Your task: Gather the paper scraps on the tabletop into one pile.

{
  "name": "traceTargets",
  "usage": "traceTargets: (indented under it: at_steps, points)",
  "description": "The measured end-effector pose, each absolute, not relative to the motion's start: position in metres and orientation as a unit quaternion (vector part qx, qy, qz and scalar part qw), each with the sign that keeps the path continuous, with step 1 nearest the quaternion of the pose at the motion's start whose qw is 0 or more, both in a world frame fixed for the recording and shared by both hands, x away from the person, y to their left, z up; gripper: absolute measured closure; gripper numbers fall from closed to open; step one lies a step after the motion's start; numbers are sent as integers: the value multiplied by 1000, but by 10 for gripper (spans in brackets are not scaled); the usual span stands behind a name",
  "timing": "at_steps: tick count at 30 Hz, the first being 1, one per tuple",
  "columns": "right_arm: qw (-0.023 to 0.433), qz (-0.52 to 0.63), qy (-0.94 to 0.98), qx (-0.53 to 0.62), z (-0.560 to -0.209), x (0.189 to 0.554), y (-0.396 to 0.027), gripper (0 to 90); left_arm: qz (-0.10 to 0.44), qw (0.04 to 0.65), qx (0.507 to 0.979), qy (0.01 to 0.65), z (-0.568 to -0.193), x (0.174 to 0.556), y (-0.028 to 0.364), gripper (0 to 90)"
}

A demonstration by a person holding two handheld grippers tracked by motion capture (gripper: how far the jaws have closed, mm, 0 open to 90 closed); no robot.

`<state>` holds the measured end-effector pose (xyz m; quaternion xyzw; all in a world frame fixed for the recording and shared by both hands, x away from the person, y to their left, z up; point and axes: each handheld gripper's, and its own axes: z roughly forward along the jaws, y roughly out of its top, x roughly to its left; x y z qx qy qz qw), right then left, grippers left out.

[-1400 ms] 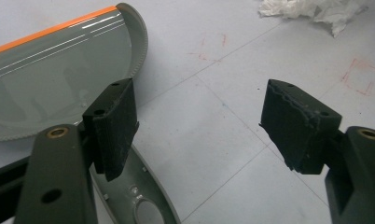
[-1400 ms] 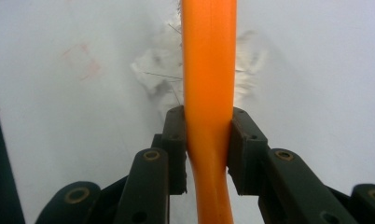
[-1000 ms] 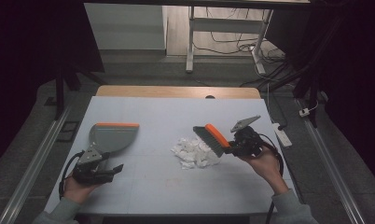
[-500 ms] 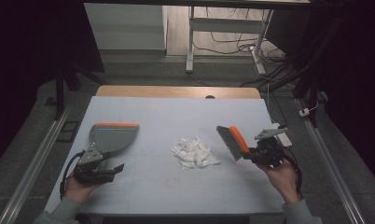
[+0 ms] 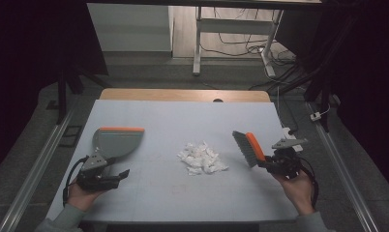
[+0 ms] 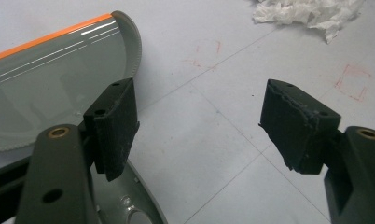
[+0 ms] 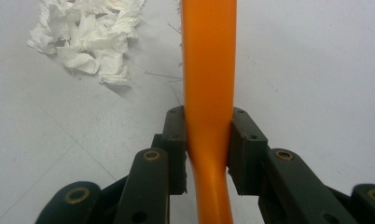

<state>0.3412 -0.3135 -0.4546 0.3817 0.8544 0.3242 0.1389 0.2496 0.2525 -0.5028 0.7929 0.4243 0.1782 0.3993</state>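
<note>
The right gripper (image 5: 267, 163) has its fingers (image 7: 175, 140) clamped on the orange handle of a brush (image 5: 248, 148), which rises ahead of them with its bristles toward a pile of torn tissue (image 5: 201, 157) on the desk (image 5: 183, 121). The left gripper (image 5: 112, 176) rests at the desk's near left, fingers (image 6: 113, 123) apart with nothing between them, just beside the grey dustpan (image 5: 116, 141). The tissue lies between brush and dustpan, well ahead of both pairs of fingers.

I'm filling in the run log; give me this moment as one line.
right gripper: shut on brush | left gripper: open, beside dustpan | paper scraps: piled between, unswept
</note>
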Motion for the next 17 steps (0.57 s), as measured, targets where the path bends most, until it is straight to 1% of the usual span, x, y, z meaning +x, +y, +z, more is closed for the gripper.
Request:
traceTargets:
  at_steps: [17]
  points:
    - [142, 324, 856, 376, -454, 339, -310, 704, 177, 400, 793, 423, -503, 250, 252, 284]
